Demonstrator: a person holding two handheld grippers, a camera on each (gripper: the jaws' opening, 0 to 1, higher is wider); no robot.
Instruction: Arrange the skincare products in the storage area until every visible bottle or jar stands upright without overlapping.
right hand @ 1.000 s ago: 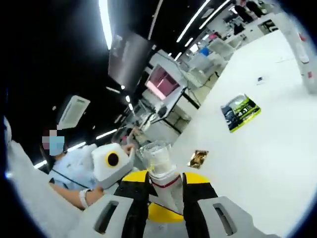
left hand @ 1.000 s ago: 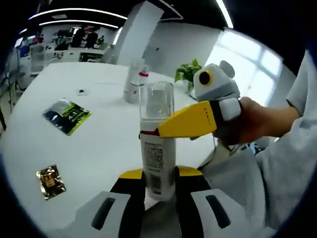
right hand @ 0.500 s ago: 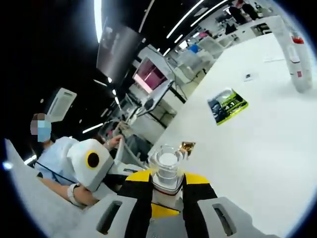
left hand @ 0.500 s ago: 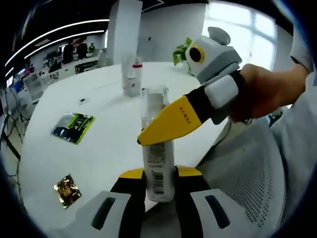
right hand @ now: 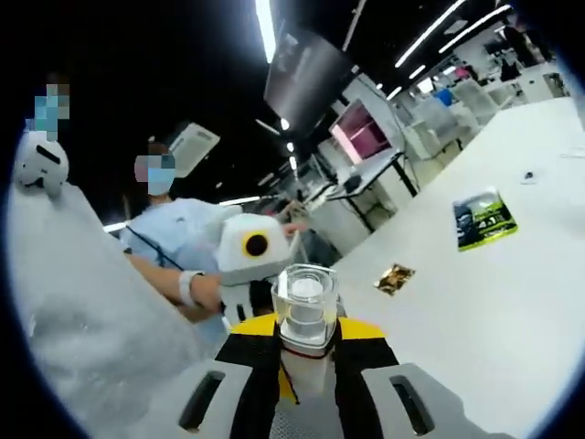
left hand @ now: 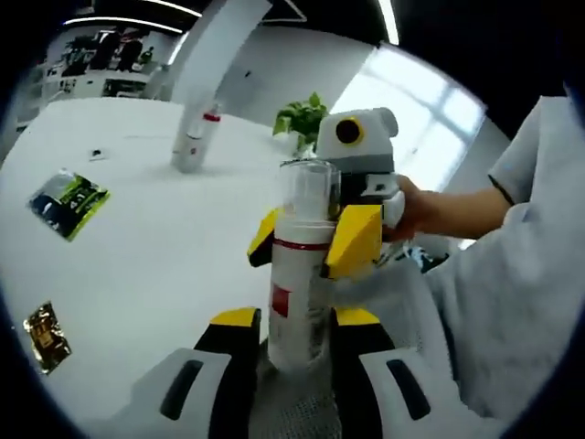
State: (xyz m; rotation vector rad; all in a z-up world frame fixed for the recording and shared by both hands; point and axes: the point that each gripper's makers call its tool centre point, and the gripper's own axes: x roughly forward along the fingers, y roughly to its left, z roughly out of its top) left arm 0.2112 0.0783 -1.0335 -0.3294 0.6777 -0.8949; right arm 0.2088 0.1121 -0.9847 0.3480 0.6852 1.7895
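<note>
Foil glints on the small gold sachet (left hand: 45, 336) lying flat at the near left of the smooth white table (left hand: 146, 238); farther back lies a glossy green-and-black packet (left hand: 67, 199), and far off a slim white bottle with a red band (left hand: 195, 139) stands upright, with a leafy plant (left hand: 303, 120) just right of it. Held up over the table's near edge is the task's bottle (left hand: 300, 274): a white plastic cylinder with a red ring below its clear, hard cap, long axis upright, cap at the top. The left gripper (left hand: 289, 329) has its black, yellow-tipped jaws clamped on the bottle's lower body. The right gripper (left hand: 315, 240), coming in from the right in a person's hand (left hand: 422, 208), presses its yellow jaws on either side of the neck just under the cap.

In the right gripper view that bottle (right hand: 306, 315) points its clear cap toward the camera, pinched between that gripper's (right hand: 306, 352) jaws, with the left gripper's white body (right hand: 253, 254) just behind and the packet (right hand: 483, 219) and sachet (right hand: 394, 278) out on the table (right hand: 494, 302).
</note>
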